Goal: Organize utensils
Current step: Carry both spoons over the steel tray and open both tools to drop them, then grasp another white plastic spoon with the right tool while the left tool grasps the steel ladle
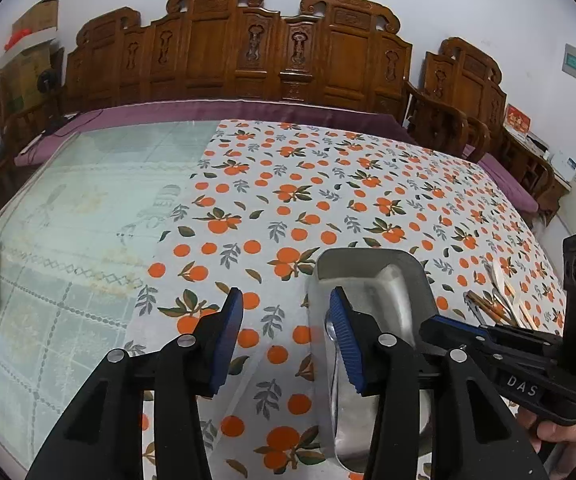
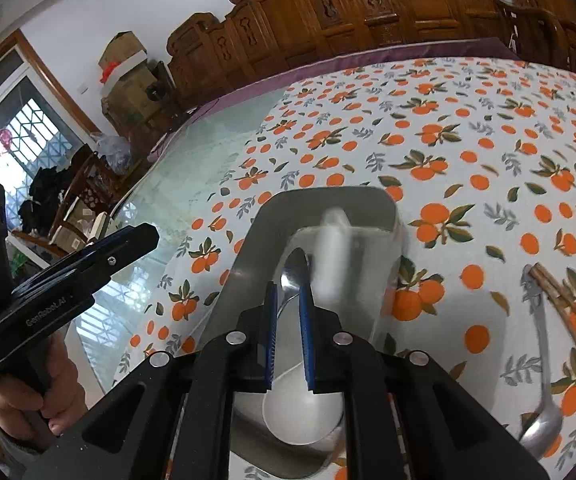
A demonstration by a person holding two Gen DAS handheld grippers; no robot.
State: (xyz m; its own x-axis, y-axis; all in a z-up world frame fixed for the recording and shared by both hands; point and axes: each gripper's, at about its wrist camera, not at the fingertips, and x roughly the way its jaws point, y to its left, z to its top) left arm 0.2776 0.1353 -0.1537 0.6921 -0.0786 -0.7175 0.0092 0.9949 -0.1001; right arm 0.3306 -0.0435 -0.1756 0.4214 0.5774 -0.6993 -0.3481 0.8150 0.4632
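The left gripper (image 1: 285, 316) hovers above the counter (image 1: 271, 184) with its blue-padded fingers (image 1: 229, 332) spread wide and holding nothing. The metal tray (image 1: 368, 268) lies just to the right of and beyond the right finger, which overlaps the tray's left rim in the left wrist view.

The right gripper (image 2: 288, 300) is positioned directly over the metal tray (image 2: 247, 248). Its fingers (image 2: 270, 332) stand a narrow gap apart; nothing is clearly clamped between them. Below and ahead of the fingers, a white ceramic spoon (image 2: 304, 408) lies in the tray, bowl nearest the camera and its blurred handle (image 2: 334, 240) extending forward. A metal spoon (image 2: 294, 272) lies in the tray between the fingertips' line of sight.

To the right of the right fingers, a second metal spoon (image 2: 542, 364) and brown chopsticks (image 2: 568, 304) rest on the orange-print tablecloth (image 2: 468, 140), well apart from the tray.
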